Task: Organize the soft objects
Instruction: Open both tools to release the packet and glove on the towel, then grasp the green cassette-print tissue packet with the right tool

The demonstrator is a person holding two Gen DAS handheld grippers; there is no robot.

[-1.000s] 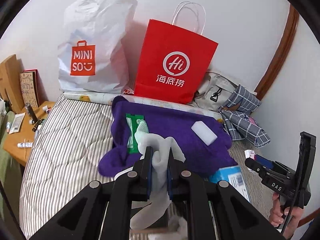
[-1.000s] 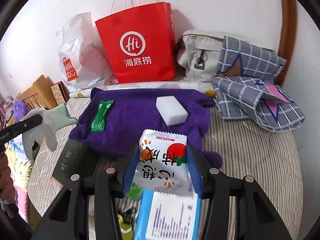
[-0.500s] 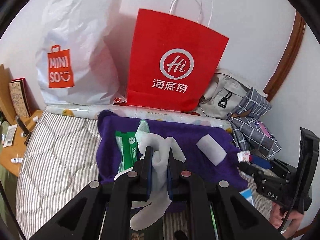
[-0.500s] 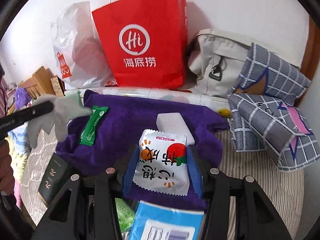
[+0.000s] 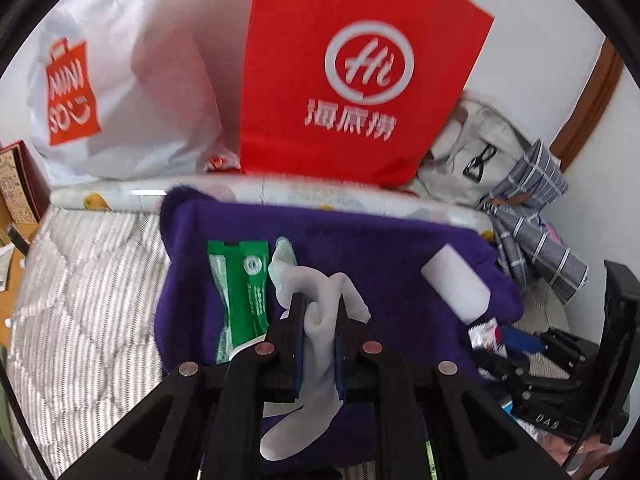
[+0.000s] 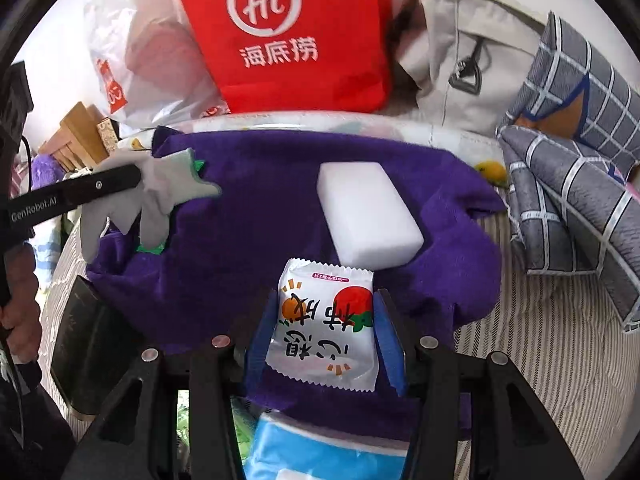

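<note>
Purple cloth (image 6: 256, 208): spread on the striped bed (image 6: 532, 344), in front of the bags by the wall.
Left claw (image 5: 319, 312): clenched on a pale grey glove (image 5: 320, 320), whose fingers stick up past the tips and whose cuff hangs below, over the cloth's left half.
Green packet (image 5: 240, 296): flat on the cloth, just left of the glove.
Right claw (image 6: 326, 320): grasping a white snack packet (image 6: 326, 328) with orange and strawberry print by both side edges, above the cloth's near part.
White block (image 6: 368, 216): lying on the cloth, just beyond the snack packet.
Blue-and-white pack (image 6: 320, 448): on the bed under the right claw, partly hidden by it.
Red paper bag (image 5: 356, 80): upright against the wall behind the cloth.
White plastic bag (image 5: 120, 88): to its left, touching it.
Checked grey fabric (image 6: 576, 168): heaped at the bed's right edge, beside a beige bag (image 6: 460, 52).
Hand (image 6: 20, 300): gripping the left claw's handle at the frame edge.
</note>
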